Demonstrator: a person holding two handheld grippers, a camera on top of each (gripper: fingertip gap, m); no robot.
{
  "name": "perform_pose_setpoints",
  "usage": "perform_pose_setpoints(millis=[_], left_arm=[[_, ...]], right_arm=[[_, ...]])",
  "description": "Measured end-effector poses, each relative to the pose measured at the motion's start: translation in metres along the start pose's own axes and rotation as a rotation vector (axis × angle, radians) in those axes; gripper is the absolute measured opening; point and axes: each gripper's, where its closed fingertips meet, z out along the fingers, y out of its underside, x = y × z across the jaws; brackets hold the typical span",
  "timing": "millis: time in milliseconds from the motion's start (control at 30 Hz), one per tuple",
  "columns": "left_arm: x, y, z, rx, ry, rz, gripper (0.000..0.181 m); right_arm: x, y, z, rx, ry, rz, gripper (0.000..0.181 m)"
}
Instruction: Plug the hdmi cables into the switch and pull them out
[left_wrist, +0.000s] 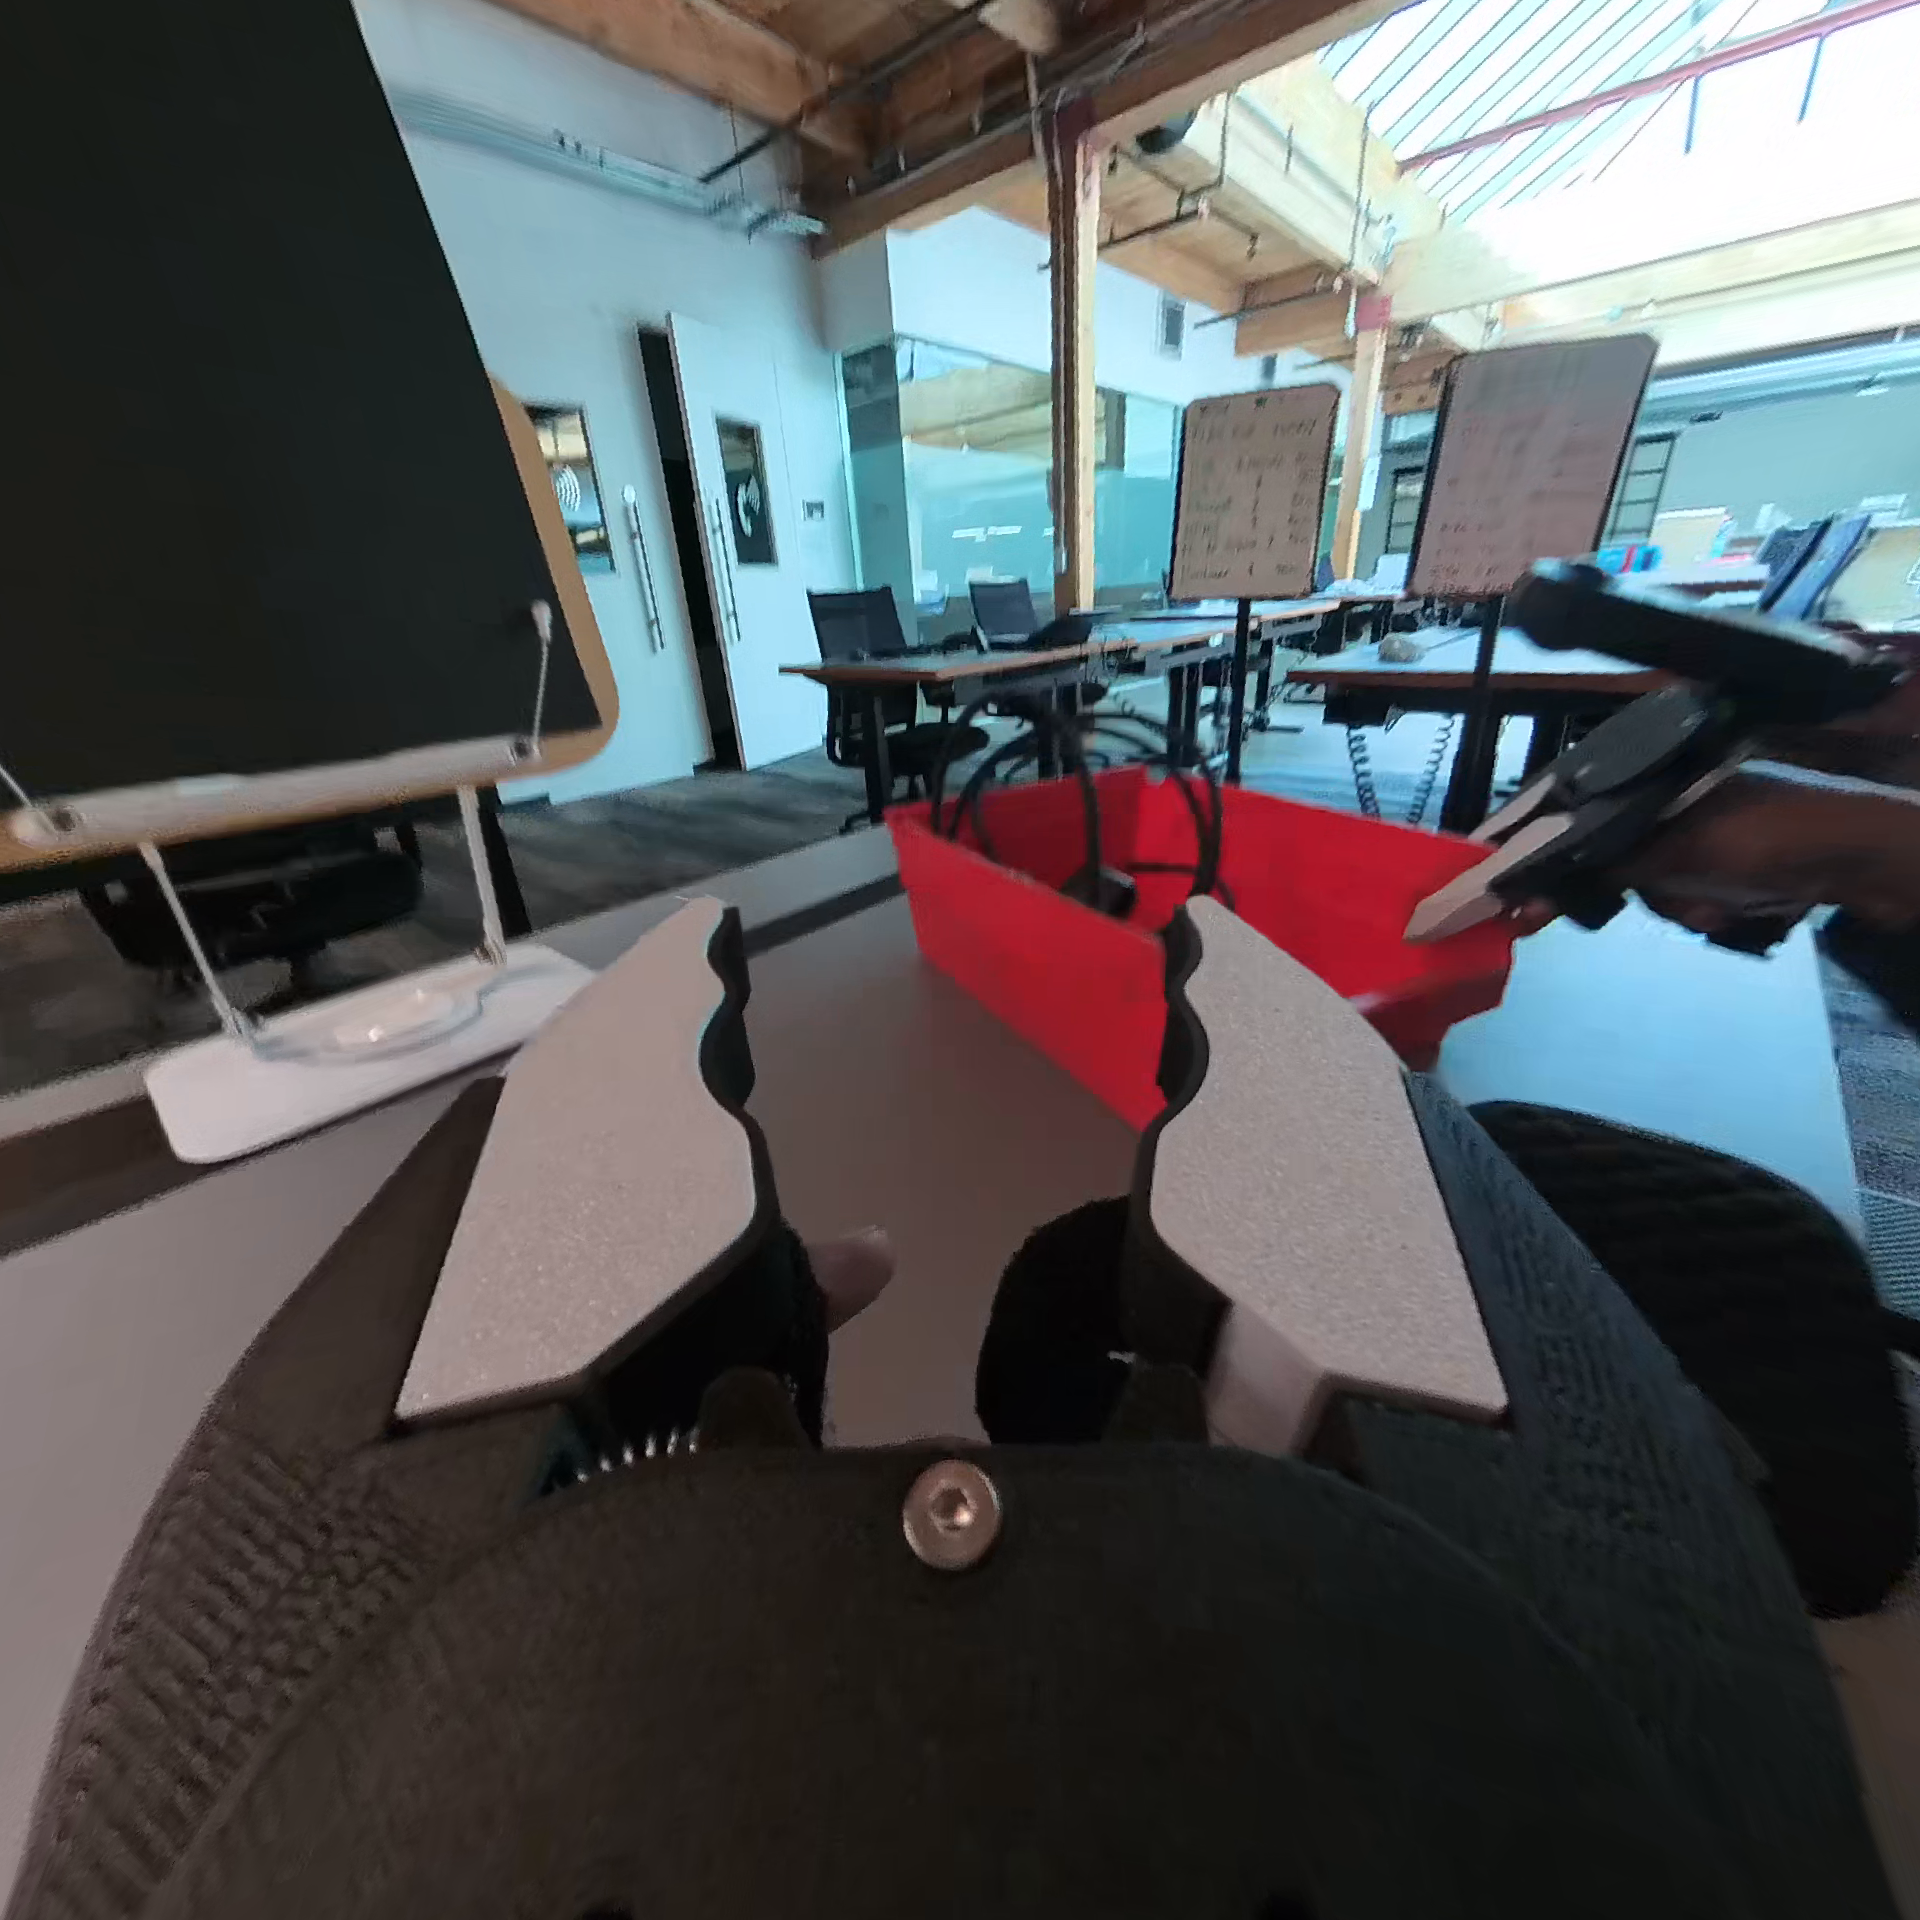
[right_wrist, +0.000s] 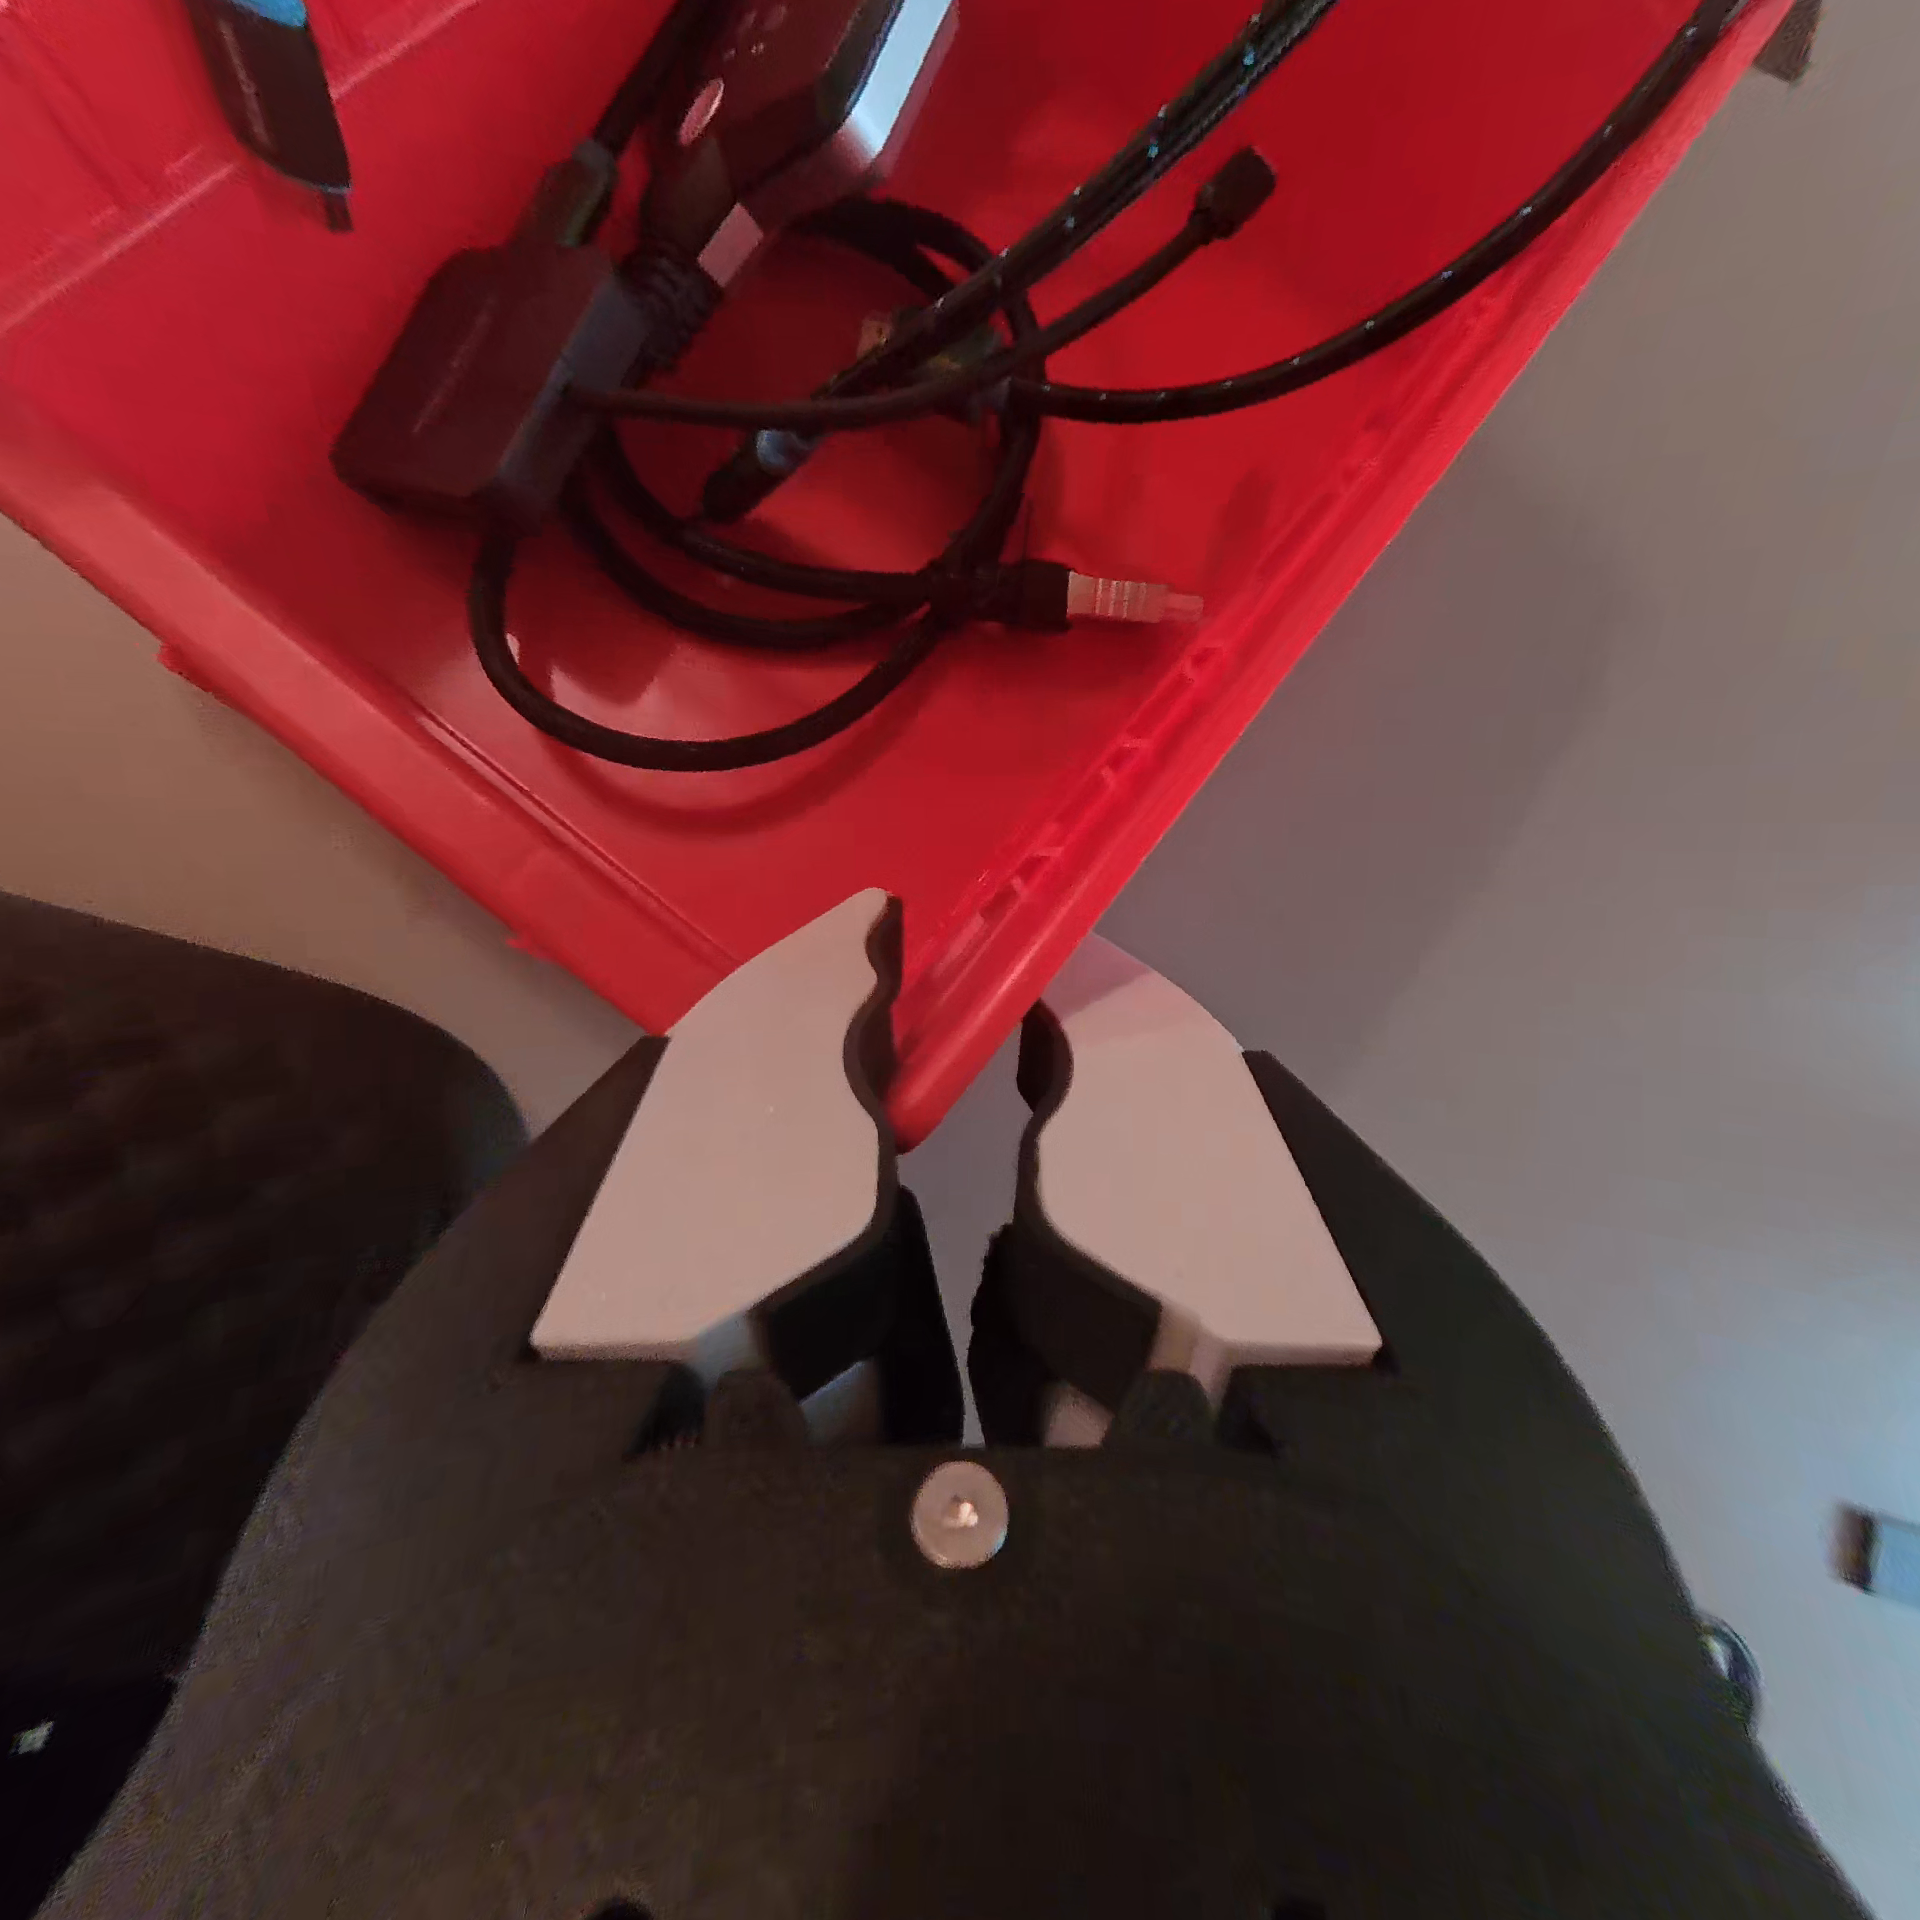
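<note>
Left wrist view: my left gripper (left_wrist: 951, 935) is spread wide with nothing between the fingers, hovering over the grey table (left_wrist: 914, 1122). Red bin (left_wrist: 1039, 956) sits at 12 o'clock just past the fingertips, black cables looping up over its rim. My right gripper (left_wrist: 1455, 909) shows at 3 o'clock, tips down at the bin's right wall. Dark board on a clear stand (left_wrist: 364, 1018) at 10 o'clock; whiteboards (left_wrist: 1252, 494) and desks well behind. Right wrist view: my right gripper (right_wrist: 971, 997) is narrowed to a small gap, straddling the bin's (right_wrist: 727, 852) near corner — left finger over the inside, right finger outside the wall. Can't tell whether the pads actually pinch the plastic. The HDMI switch (right_wrist: 468, 384), a flat black box, lies in the bin at 11 o'clock, with cable ends bunched at its upper end; can't tell which are seated. Braided black HDMI cables (right_wrist: 644, 727) coil on the bin floor beside it. One loose silver-shelled plug (right_wrist: 1127, 601) lies at 12 o'clock near the right wall, unplugged. Another dark plug (right_wrist: 1236, 192) lies free at 1 o'clock.
</note>
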Motion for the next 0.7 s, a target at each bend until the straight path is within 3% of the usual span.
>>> perform_pose_setpoints(millis=[133,333,533,700], left_arm=[[-0.007,-0.059,-0.034,0.094,-0.04,0.093,0.076],[-0.049,-0.131,-0.116,0.219,-0.267,0.225,0.074],[-0.093,-0.174,-0.211,0.361,-0.563,0.258,0.068],[-0.096,-0.2,-0.264,0.533,-0.647,0.229,0.067]], right_arm=[[-0.027,-0.017,0.01,0.054,-0.051,-0.036,0.02],[-0.075,-0.041,0.024,0.112,-0.099,-0.1,0.021],[-0.125,-0.063,0.035,0.107,-0.125,-0.191,0.024],[-0.162,-0.077,0.043,0.078,-0.124,-0.291,0.026]])
